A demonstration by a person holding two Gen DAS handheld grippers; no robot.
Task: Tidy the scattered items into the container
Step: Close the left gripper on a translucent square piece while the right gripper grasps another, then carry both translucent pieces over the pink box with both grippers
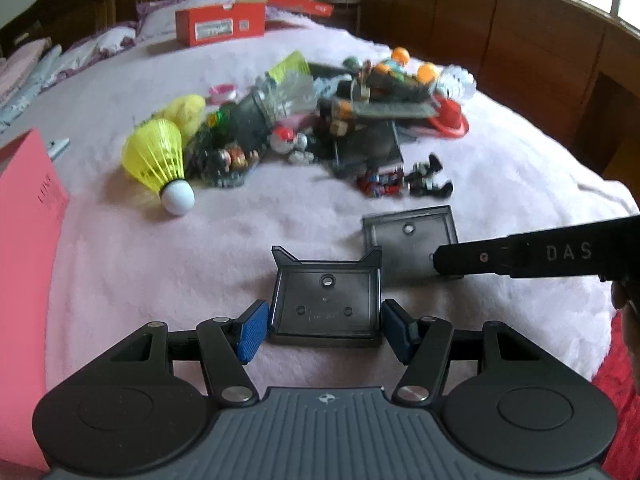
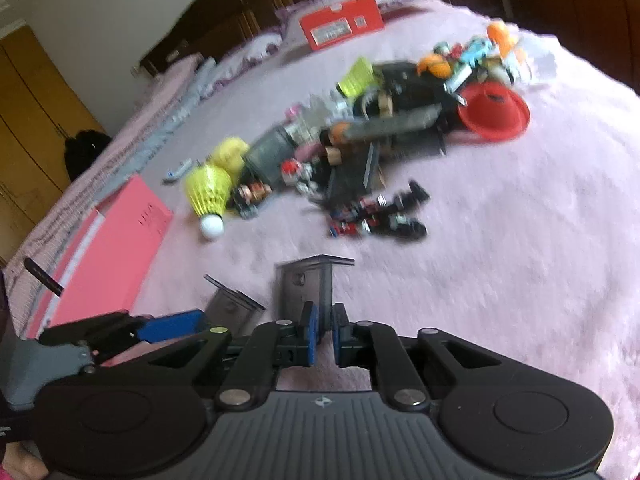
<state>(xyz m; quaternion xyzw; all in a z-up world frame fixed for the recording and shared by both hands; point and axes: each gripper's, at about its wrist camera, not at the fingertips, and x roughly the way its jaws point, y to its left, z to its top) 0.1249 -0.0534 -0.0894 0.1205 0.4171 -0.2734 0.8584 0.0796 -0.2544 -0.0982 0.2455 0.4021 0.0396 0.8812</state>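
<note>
Left fingers (image 1: 324, 326) clamp a flat smoky tray (image 1: 326, 300), right fingers (image 2: 325, 334) pinch an upright tray (image 2: 308, 292) edge.

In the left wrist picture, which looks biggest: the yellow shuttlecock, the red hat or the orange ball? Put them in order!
1. Yellow shuttlecock, though it lies nearer the camera, which helps.
2. Red hat, partly hidden by the pile.
3. Orange ball, smallest.

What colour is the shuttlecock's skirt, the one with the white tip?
Bright yellow shuttlecock, clearest in the left wrist view.
</note>
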